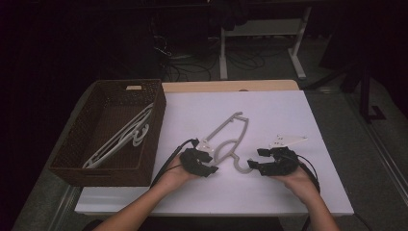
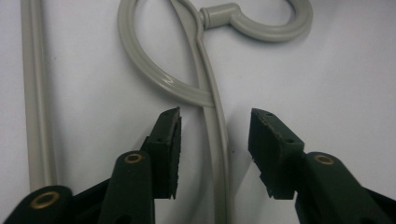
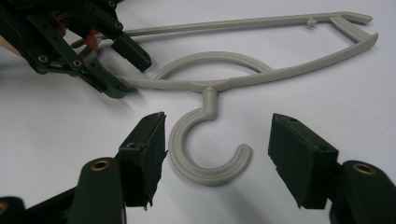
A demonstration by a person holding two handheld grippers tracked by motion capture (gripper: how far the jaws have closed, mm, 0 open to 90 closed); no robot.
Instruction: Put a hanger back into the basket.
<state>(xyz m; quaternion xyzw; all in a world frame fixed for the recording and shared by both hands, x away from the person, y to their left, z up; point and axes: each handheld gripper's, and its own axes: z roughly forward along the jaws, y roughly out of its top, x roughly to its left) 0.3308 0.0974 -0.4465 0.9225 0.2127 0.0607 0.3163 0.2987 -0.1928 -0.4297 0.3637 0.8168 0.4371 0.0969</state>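
Note:
A grey plastic hanger (image 1: 219, 128) lies flat on the white table top (image 1: 288, 192), its hook toward the person. My left gripper (image 1: 211, 162) is open. In the left gripper view its jaws straddle one thin arm of the hanger (image 2: 219, 140) just below the loop, without closing on it. My right gripper (image 1: 255, 159) is open too. In the right gripper view the hanger's hook (image 3: 205, 175) lies on the table between the two jaws, apart from both. The left gripper (image 3: 93, 51) appears there at the upper left, at the hanger's arm.
A dark wicker basket (image 1: 96, 163) stands at the table's left edge with several pale hangers (image 1: 125, 137) inside. Bare white surface stretches behind and to the right of the hanger. The floor beyond the table is dark, with desk legs and cables.

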